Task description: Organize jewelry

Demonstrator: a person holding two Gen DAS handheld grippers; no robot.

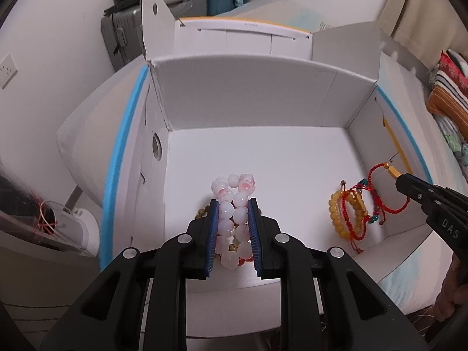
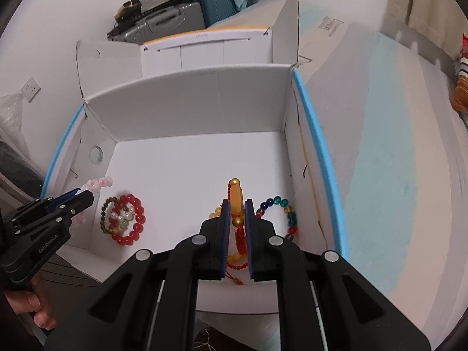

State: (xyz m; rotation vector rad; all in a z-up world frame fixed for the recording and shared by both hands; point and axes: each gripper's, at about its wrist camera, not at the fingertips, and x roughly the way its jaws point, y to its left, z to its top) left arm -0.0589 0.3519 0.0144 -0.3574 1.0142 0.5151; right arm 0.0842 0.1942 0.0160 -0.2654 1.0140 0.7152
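Pink-white bead bracelet (image 1: 234,216) clamped in my left gripper (image 1: 233,204), over white box (image 1: 263,99) floor. Red cord bracelet with gold tube (image 2: 236,201) pinched in my right gripper (image 2: 235,204), near box's right wall. I judge mid-sorting; next, lower each beside matching pile, release gently. Suitcases (image 2: 181,14) behind.

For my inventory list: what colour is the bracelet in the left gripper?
Pale pink and white beads, best seen in the left wrist view.

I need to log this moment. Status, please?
Left tool shut on pink bead bracelet. Right tool shut on red cord bracelet. Both over white box.
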